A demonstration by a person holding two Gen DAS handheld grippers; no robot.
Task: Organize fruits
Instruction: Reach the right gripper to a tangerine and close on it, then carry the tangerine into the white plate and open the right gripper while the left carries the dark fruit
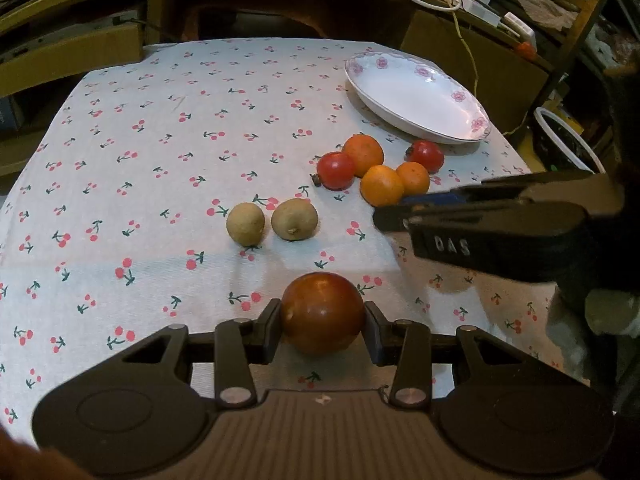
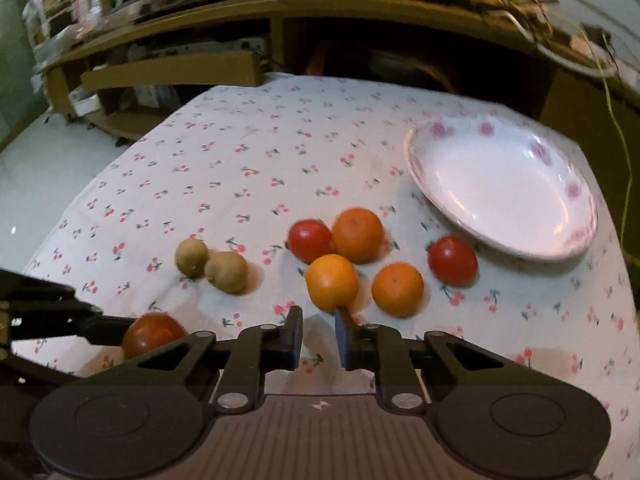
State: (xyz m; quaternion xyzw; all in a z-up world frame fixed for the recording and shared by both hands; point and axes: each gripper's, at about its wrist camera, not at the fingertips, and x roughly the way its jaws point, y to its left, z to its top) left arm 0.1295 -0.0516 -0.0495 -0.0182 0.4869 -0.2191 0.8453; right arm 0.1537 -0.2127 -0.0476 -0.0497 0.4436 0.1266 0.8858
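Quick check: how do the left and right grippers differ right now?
The left gripper is clamped on the dark red fruit; the right gripper holds nothing. The left's jaws stand wide around that fruit; the right's leave a narrow gap, just short of the nearest orange. Both are low over the cherry-print cloth.

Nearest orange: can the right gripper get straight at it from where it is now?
Probably yes. The right gripper is empty, jaws slightly parted, and the nearest orange lies on the cloth just past its fingertips with nothing between. The jaws look narrower than the orange, so they would need to widen first.
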